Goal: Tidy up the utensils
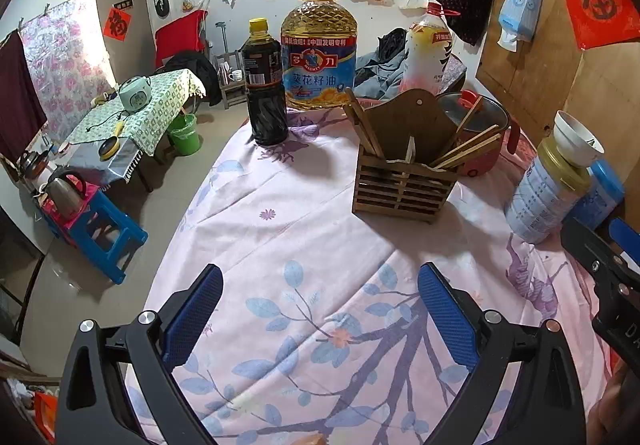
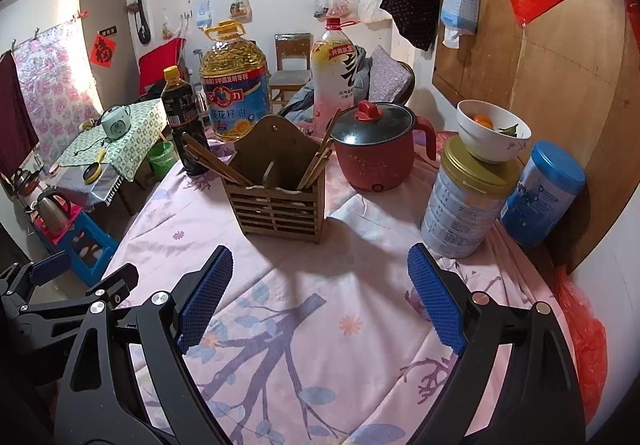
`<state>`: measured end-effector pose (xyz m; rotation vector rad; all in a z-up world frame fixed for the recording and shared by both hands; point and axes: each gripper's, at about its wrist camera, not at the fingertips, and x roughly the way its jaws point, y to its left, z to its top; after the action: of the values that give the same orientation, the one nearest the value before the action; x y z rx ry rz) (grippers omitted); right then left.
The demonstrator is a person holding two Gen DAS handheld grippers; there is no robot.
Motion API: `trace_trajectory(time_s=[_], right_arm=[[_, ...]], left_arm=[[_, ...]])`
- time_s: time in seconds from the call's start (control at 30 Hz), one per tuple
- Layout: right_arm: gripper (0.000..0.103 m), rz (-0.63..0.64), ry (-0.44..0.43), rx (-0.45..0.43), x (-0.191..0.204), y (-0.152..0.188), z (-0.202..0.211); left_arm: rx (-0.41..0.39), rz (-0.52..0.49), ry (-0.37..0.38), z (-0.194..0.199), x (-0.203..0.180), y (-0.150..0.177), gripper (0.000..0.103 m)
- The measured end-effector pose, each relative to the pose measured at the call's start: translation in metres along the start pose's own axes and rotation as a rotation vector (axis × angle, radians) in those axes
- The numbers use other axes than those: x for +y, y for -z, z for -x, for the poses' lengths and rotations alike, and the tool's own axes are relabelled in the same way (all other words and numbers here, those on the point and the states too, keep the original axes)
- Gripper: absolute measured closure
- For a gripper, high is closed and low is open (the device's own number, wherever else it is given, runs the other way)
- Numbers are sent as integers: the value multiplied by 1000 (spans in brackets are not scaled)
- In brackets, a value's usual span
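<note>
A: Entry, both wrist views. The left gripper hangs over the pink floral tablecloth; its blue ribbed pads stand wide apart with only cloth between them. Nothing held.

B: Same for the right gripper: blue pads spread wide, empty, over bare cloth. In its view the left gripper shows at the lower left edge.

A: Task item: the slatted brown wooden utensil holder with a tall arched back panel stands upright on the cloth, ahead of both grippers and apart from them. Wooden chopsticks lean out of its right compartment; more sticks lean out on the left.

B: Confirmed in the right view: holder, chopsticks on the right side, a second bundle slanting left. A pale, flat item sits in the middle; identity unclear.

A: Surroundings: dark soy-sauce bottle with yellow cap, large yellow-capped oil jug with blue label, both behind the holder.

B: The red electric pot with glass lid stands just right of the holder. A gold-lidded white tin carries a white bowl; a blue-lidded canister stands beside it.
</note>
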<state>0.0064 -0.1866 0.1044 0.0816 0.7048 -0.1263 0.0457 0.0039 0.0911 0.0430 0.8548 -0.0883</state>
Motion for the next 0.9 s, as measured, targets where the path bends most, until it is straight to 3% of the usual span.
trace_trajectory(time_s=[0.9], right_arm=[[16,-34,15,-7,-10,-3,-4]], left_arm=[[-3,-41,37,-1,-13,-15,7]])
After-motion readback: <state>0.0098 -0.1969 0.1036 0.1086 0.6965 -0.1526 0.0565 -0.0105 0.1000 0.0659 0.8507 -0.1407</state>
